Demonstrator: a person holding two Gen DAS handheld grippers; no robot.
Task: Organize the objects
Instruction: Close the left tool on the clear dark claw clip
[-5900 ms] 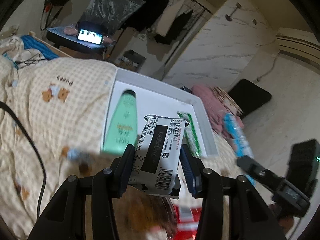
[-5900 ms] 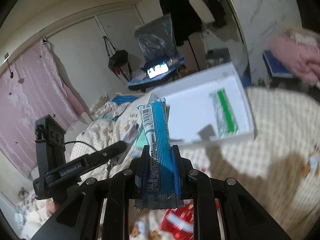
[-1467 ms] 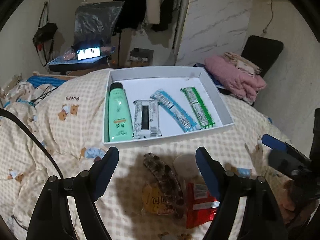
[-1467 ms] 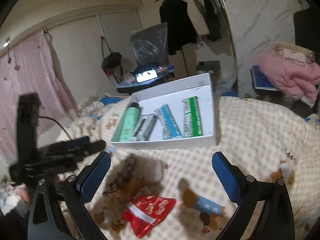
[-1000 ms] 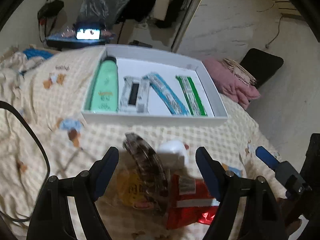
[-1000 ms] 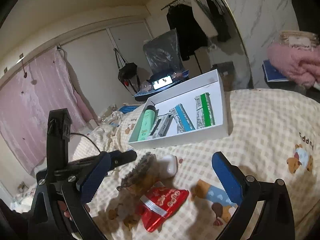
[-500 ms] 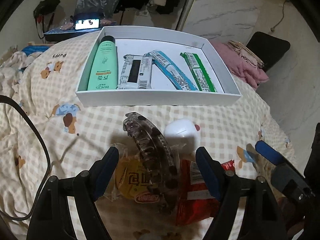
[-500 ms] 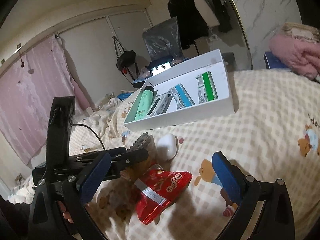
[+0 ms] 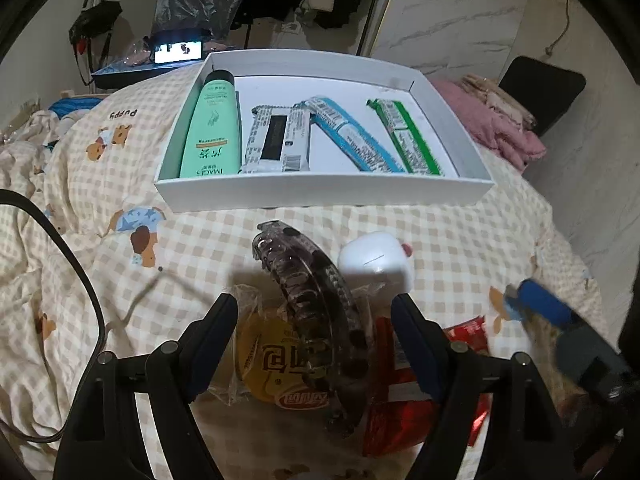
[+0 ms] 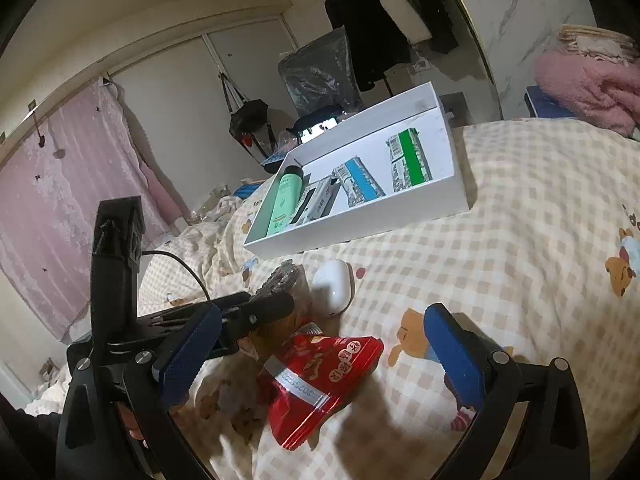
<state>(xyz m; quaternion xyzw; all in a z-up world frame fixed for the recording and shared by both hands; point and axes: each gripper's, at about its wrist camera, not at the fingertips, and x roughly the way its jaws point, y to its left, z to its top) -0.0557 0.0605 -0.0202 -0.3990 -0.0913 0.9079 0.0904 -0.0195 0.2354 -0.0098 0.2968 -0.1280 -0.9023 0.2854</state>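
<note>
Left wrist view: the left gripper points down at the checked bedspread with its jaws spread wide and nothing pressed between the pads. A dark translucent hair claw lies between the two fingers, apart from both, resting across a yellow snack packet in clear wrap. A red snack bag lies beside the right finger, partly hidden behind it. A white earbud case sits just beyond the hair claw, on the bedspread. Farther on stands the white tray, which holds, from left to right, a green tube, a grey-and-black sachet, a blue bar wrapper laid at an angle, and a green bar wrapper. The blurred blue-padded tip of the right gripper shows at the right edge. Right wrist view: the right gripper has its jaws wide apart and holds nothing. The red snack bag lies on the bedspread between its fingers, touching neither. The left gripper reaches in from the left, its tip over the hair claw. The earbud case lies just beyond the red bag, and the tray with its four items stands farther back.
</note>
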